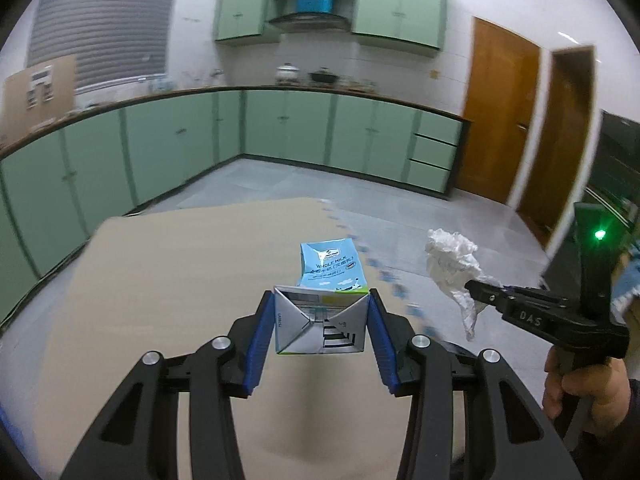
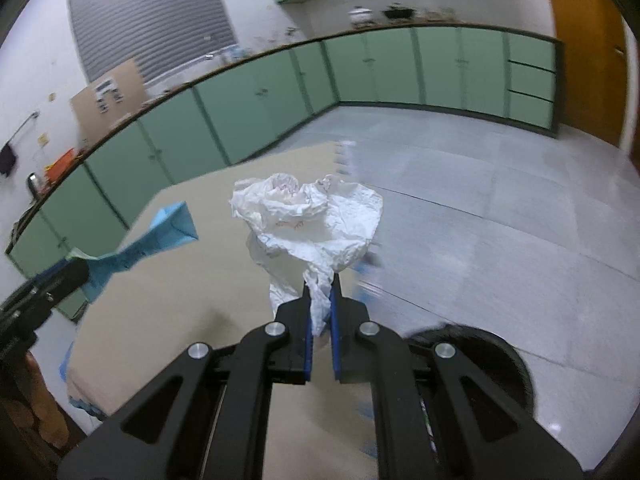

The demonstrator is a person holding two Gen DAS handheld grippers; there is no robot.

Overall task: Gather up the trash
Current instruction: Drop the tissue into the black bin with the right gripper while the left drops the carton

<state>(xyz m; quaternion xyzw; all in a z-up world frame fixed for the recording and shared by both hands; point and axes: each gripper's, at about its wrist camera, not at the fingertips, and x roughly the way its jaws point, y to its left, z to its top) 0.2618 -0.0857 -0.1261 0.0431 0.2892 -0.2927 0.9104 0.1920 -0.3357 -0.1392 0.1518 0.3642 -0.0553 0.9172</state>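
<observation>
Both pieces of trash are off the floor mat and in the grippers, so the coming move turns on where the bin lies. A dark round rim [image 2: 480, 344], low and just right of the right gripper [image 2: 320, 332] in the right wrist view, may be that bin, though blur leaves it uncertain. If so, it sits nearer the right hand than the left, below and to the outside of both loads.

The left gripper [image 1: 320, 322] has its blue-padded jaws partly apart and pressed on the two sides of a flattened light-blue whole-milk carton [image 1: 326, 296]. The carton's silver folded base faces the camera and its long axis runs straight ahead, along the fingers, out over the tan cardboard sheet [image 1: 168, 280] that covers the grey tiled floor [image 1: 360, 188].

The right gripper has its jaws nearly together, pinching the twisted tail of a crumpled white plastic bag [image 2: 312, 220]. The bag's bulk billows up and forward of the fingertips, with a loose end hanging below them. In the left wrist view, the bag [image 1: 452, 264] hangs to the right of the carton, well apart from it, with a person's hand [image 1: 580, 384] on the handle.
</observation>
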